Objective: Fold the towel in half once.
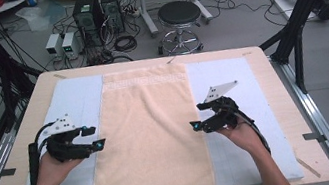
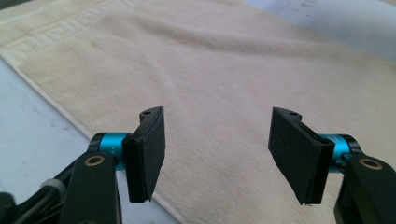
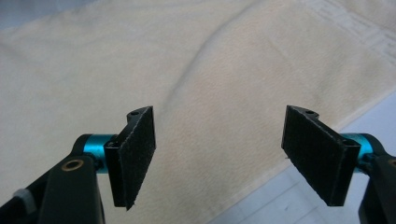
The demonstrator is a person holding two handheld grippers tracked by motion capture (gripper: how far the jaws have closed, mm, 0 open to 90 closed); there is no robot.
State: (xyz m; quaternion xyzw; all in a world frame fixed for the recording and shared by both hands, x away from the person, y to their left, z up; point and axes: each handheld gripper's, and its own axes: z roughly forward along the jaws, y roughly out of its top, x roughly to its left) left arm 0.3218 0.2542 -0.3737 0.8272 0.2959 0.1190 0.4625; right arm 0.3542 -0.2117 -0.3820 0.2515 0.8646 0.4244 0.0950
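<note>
Centrally on the desk (image 1: 259,64) lies the folded towel (image 1: 152,140), long axis from twelve to six o'clock. Left tool (image 1: 95,137) at nine and right tool (image 1: 197,123) at three hover spread, empty; next fold likely requires pinching both edges.

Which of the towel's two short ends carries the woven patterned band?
The far end of the towel, toward the stool. A geometric woven band runs across it, while the near end, hanging over the table edge by the person, looks plain.
</note>
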